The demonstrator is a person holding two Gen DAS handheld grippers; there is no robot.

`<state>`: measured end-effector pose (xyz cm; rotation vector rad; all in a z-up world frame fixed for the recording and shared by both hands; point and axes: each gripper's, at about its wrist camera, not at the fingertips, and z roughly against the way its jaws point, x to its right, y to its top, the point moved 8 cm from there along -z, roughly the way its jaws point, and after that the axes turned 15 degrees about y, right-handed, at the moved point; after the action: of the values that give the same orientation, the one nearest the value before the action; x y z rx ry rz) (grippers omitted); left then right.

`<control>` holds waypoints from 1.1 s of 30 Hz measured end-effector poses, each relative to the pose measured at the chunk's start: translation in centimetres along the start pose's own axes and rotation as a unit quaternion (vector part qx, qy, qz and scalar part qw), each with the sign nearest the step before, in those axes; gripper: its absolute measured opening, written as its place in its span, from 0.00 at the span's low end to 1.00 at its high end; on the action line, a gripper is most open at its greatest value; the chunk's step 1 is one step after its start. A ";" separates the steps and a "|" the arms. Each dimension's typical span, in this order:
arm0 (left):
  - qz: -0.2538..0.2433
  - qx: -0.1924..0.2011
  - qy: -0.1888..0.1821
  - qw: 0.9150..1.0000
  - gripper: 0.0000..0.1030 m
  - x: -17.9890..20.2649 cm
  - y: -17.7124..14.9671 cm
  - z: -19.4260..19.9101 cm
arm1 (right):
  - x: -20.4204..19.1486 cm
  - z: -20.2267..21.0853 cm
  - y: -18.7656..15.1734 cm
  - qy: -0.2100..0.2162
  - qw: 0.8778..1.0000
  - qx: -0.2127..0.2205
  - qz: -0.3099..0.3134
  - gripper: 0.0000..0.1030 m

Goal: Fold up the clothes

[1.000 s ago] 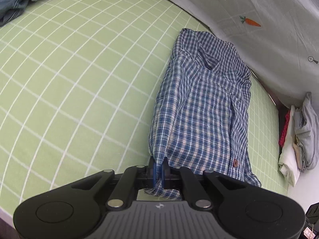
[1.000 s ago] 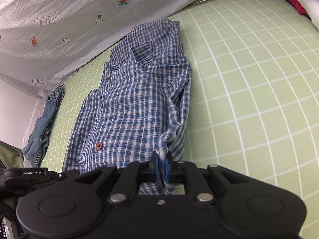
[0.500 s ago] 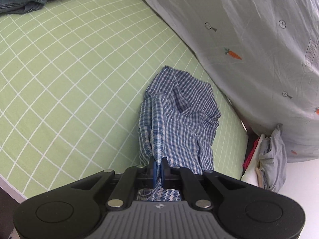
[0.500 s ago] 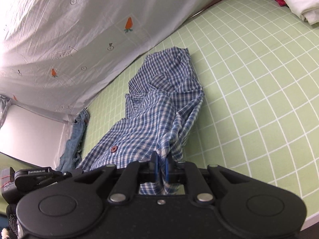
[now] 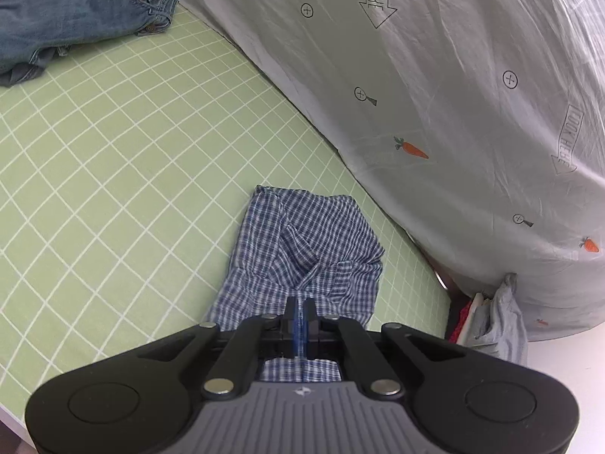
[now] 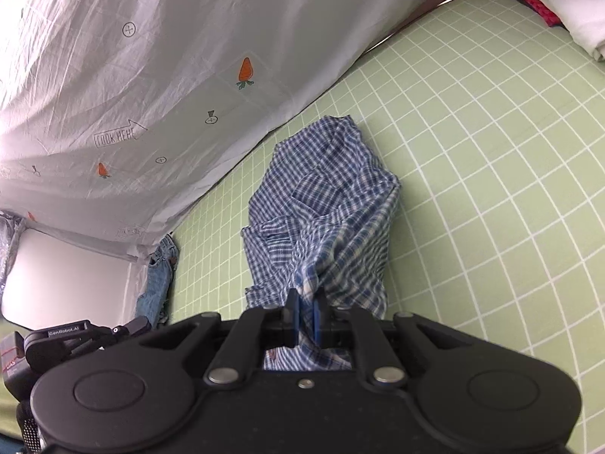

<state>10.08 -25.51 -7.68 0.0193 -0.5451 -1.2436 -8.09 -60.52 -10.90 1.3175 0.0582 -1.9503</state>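
Both grippers clenched on the checked shirt [image 5: 302,249]: left gripper [image 5: 300,308] pinching a thin edge of cloth at lower centre of its view, right gripper [image 6: 306,302] biting a bunched knot of cloth at lower centre of its own. Shirt hanging from the two grips and trailing up the frame, far end with the collar resting on the green checked sheet [image 5: 113,159], close beside the grey carrot-print cover [image 5: 453,94] that fills the upper right of the left view.

Likely troubles from here:

- Thin bite on the left. Only a narrow strip between those jaws, so a sharp tug or a swing could probably pull it free and drop that corner.
- Uneven hold. Right side gathered in a lump, left side flat; laid down like this, probably a twisted, lopsided fold.
- Creases already visible across the middle of the shirt in both views; folded over without a shake or a stretch between the hands, likely pressed in.
- Collar end dragging on the sheet. Friction there could roll the top edge under, hidden from both cameras.
- Far end near the grey cover; carried further toward upper right, possibly snagged against it.
- Jeans [image 5: 68,26] at upper left and stacked clothes [image 5: 495,325] at lower right well apart, no hindrance judged there.
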 end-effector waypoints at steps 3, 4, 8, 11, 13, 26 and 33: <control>-0.008 -0.016 0.044 0.999 0.27 -1.7 -1.3 -2.2 | 0.5 -0.2 0.1 -0.015 1.000 -0.003 0.015 0.07; -0.005 -0.025 0.059 0.998 0.27 -2.4 -1.9 -3.1 | 1.1 -0.2 -0.1 -0.021 1.000 -0.003 0.011 0.07; 0.001 -0.074 0.088 0.993 0.33 -4.4 -5.0 -6.0 | 3.5 0.1 -0.6 -0.050 0.999 -0.007 -0.003 0.07; -0.019 -0.094 0.104 0.990 0.41 -5.1 -7.6 -7.3 | 5.5 0.5 -1.0 -0.075 0.997 -0.011 -0.011 0.09; -0.031 -0.104 0.113 0.988 0.47 -5.4 -9.2 -7.9 | 6.9 0.6 -1.4 -0.095 0.995 -0.019 -0.014 0.16; -0.043 -0.133 0.117 0.983 0.69 -6.4 -16.6 -9.3 | 13.6 1.7 -3.3 -0.126 0.990 -0.017 -0.059 0.81; -0.018 -0.133 0.097 0.986 0.72 -6.1 -18.1 -10.0 | 14.2 1.3 -3.4 -0.101 0.991 -0.014 -0.082 0.81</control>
<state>-3.36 -28.90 -24.22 -0.0739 -0.2094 -1.3248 -13.56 -66.70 -23.01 1.1215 0.0971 -2.2052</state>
